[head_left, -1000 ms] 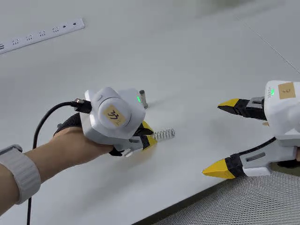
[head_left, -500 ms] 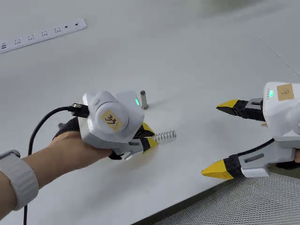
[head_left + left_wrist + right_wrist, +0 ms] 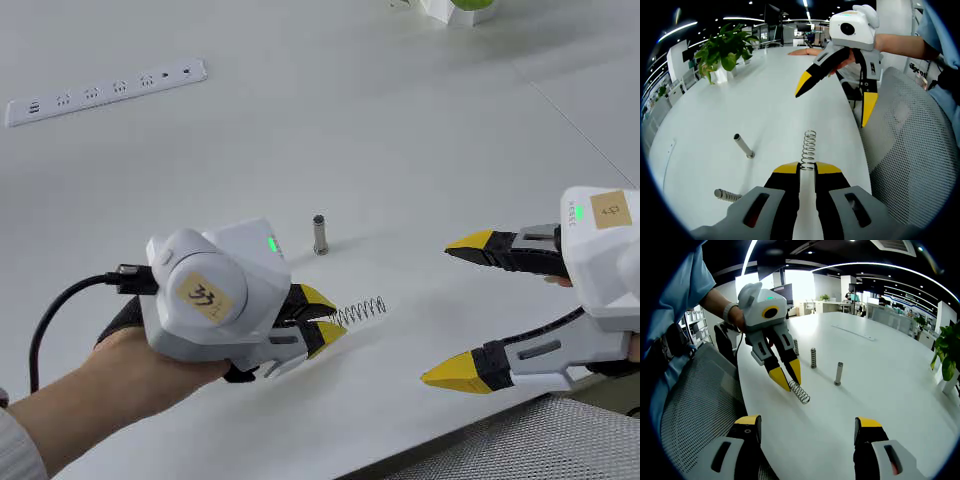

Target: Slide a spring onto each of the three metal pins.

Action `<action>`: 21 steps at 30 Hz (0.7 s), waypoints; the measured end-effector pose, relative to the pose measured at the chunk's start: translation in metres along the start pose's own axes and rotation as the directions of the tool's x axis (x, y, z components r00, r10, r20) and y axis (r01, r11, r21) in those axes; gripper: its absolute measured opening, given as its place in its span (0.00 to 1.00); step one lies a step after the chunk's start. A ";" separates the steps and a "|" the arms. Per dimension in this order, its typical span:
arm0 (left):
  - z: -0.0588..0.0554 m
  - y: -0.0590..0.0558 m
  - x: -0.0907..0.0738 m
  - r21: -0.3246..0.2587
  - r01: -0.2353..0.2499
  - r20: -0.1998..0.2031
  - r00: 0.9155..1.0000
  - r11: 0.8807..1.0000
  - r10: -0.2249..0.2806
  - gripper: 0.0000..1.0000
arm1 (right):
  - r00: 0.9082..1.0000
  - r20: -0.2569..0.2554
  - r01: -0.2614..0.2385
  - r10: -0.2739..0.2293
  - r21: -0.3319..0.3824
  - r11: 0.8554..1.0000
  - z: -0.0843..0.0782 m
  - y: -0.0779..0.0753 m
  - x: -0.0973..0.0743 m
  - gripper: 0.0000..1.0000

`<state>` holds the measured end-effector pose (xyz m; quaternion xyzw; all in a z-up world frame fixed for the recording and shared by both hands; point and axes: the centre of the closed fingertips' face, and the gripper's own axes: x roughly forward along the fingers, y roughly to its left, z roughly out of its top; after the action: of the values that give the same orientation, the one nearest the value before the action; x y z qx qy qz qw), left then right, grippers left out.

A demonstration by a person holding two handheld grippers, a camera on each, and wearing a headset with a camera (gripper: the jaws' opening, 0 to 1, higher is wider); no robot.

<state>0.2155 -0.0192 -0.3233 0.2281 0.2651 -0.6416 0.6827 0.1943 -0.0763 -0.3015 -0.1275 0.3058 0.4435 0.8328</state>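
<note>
1. My left gripper is clenched on a loose spring. The yellow tips pinch the near coils, and the rest of the spring juts out past them in line with the jaws. I cannot tell whether its far end touches the white table.

2. My right gripper is released. Its jaws stand wide apart with nothing between them, and they point toward the spring from well apart, over the near table edge.

3. Pins: a bare pin stands upright on the table, just beyond the held spring and not touching it. In the right gripper view a second pin stands near the bare one and carries a coil along its shaft. A third pin shows partly behind the left gripper. It looks ribbed too, but I cannot confirm a spring on it from there.

4. Markings: a handwritten sticker on the left gripper housing reads about "33", with a further stroke I cannot make out. The sticker on the right housing is too small to read. A green indicator lamp is lit on the left housing.

5. Surroundings: a white power strip lies at the far left of the table. A potted plant stands at the far end, and a grey mesh chair sits at the near edge beneath the right gripper.
</note>
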 end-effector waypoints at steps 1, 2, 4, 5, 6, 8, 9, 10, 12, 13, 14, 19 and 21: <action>0.001 -0.002 -0.002 -0.005 -0.002 0.010 1.000 1.000 0.002 0.07 | 1.000 0.001 -0.007 0.007 -0.005 1.000 0.003 0.001 0.000 0.72; 0.000 -0.003 -0.006 -0.007 -0.008 0.015 1.000 1.000 0.008 0.07 | 1.000 0.000 -0.019 0.019 -0.015 1.000 0.008 0.003 0.001 0.71; 0.001 -0.005 -0.012 -0.006 -0.017 0.034 0.999 1.000 0.017 0.07 | 0.999 -0.001 -0.044 0.044 -0.060 0.997 0.015 0.007 0.002 0.66; 0.001 -0.007 -0.014 -0.008 -0.018 0.042 0.999 1.000 0.018 0.07 | 0.998 -0.010 -0.057 0.056 -0.074 0.996 0.016 0.010 0.002 0.64; 0.001 -0.008 -0.016 -0.011 -0.020 0.046 0.999 1.000 0.020 0.07 | 0.998 -0.019 -0.067 0.065 -0.085 0.994 0.018 0.012 0.003 0.62; -0.001 -0.008 -0.021 -0.018 -0.034 0.055 0.998 0.999 0.035 0.07 | 0.996 -0.028 -0.087 0.084 -0.107 0.990 0.022 0.016 0.005 0.60; -0.002 -0.009 -0.023 -0.032 -0.040 0.062 0.997 0.999 0.041 0.07 | 0.995 -0.034 -0.094 0.091 -0.116 0.989 0.023 0.018 0.007 0.59; -0.002 -0.010 -0.025 -0.033 -0.044 0.068 0.997 0.998 0.046 0.07 | 0.994 -0.038 -0.102 0.098 -0.120 0.988 0.024 0.019 0.008 0.58; -0.003 -0.013 -0.029 -0.039 -0.050 0.078 0.996 0.998 0.053 0.07 | 0.992 -0.045 -0.126 0.121 -0.136 0.983 0.028 0.024 0.010 0.56; -0.003 -0.015 -0.030 -0.039 -0.053 0.085 0.995 0.998 0.056 0.07 | 0.990 -0.047 -0.136 0.131 -0.141 0.981 0.029 0.027 0.011 0.55; -0.003 -0.017 -0.033 -0.044 -0.057 0.095 0.994 0.997 0.061 0.07 | 0.988 -0.051 -0.153 0.147 -0.150 0.977 0.031 0.031 0.013 0.53; -0.001 -0.025 -0.042 -0.048 -0.062 0.133 0.989 0.997 0.068 0.07 | 0.975 -0.081 -0.218 0.206 -0.191 0.957 0.036 0.042 0.021 0.44; -0.001 -0.028 -0.045 -0.046 -0.061 0.142 0.988 0.997 0.067 0.07 | 0.971 -0.087 -0.238 0.224 -0.202 0.950 0.038 0.044 0.022 0.38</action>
<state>0.1857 0.0139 -0.2938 0.1756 0.2211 -0.6285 0.7248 0.1824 -0.0179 -0.2834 -0.1923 0.2962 0.5635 0.7468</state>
